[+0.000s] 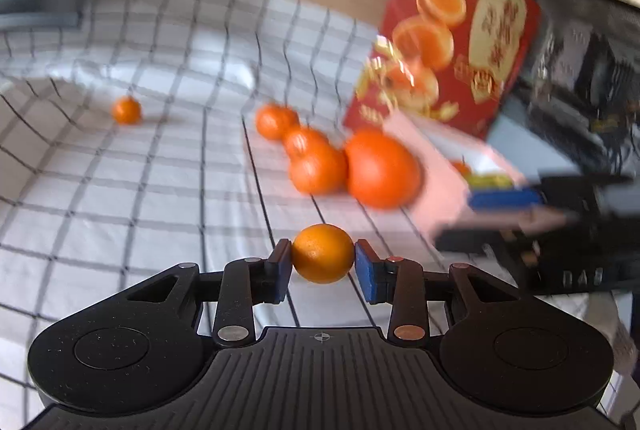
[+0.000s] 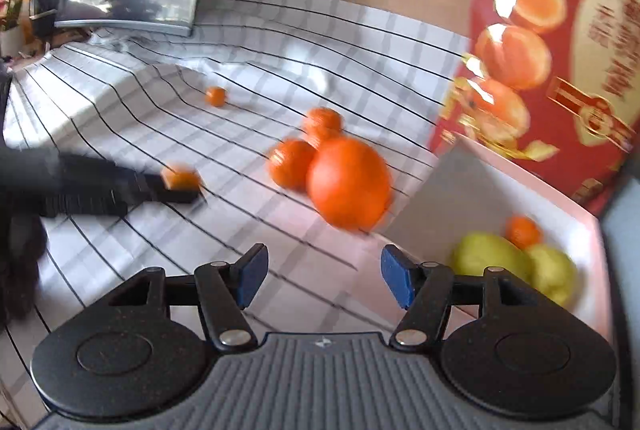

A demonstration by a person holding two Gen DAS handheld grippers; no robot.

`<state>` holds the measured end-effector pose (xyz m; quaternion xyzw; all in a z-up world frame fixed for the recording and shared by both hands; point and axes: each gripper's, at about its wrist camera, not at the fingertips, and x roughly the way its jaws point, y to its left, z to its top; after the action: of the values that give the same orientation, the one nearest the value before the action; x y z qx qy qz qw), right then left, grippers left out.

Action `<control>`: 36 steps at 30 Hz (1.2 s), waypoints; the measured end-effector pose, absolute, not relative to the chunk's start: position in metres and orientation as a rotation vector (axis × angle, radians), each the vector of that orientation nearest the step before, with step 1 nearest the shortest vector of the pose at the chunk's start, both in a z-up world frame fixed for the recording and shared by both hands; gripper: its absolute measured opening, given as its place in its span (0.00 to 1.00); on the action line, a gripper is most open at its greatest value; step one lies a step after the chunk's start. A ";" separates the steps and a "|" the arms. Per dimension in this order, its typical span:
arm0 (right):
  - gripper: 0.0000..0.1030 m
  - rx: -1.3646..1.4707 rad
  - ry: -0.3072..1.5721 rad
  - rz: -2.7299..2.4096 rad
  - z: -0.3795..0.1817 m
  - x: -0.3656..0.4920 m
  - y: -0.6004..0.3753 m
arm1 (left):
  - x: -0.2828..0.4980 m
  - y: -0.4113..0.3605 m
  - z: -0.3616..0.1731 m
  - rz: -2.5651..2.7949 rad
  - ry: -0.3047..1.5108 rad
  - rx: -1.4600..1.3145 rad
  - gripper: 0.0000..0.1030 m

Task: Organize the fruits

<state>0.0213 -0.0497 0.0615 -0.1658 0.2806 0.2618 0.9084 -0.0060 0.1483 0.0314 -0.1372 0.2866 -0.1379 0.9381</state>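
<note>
Orange small fruit [image 1: 323,253] sitting clamped in left gripper [image 1: 323,270] jaws over checked cloth [image 1: 140,189] | right gripper [image 2: 324,280] jaws hanging apart, empty, beside white box [image 2: 480,185] holding green fruits [image 2: 516,266]

The checked cloth [image 1: 160,189] looks soft, matt and rumpled. The red box [image 2: 560,69] is glossy printed card. The small orange [image 1: 323,253] has dimpled, slightly shiny peel.
</note>
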 end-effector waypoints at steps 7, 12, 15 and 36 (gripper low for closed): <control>0.61 -0.315 0.578 0.668 0.057 0.016 -0.033 | -0.003 0.171 0.027 -0.275 0.587 -0.422 0.39; 0.61 -0.303 0.608 0.699 0.047 0.013 -0.029 | -0.004 0.186 0.029 -0.237 0.543 -0.523 0.39; 0.61 -0.259 0.641 0.737 0.041 0.017 -0.019 | -0.009 0.200 0.033 -0.194 0.470 -0.572 0.39; 0.32 -0.255 0.620 0.621 0.039 -0.020 -0.077 | 0.025 0.171 0.051 -0.208 0.507 -0.475 0.39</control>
<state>-0.0204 -0.0774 0.0387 -0.1230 0.2993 0.3000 0.8974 0.0250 0.1709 0.0511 -0.2322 0.2481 -0.1020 0.9350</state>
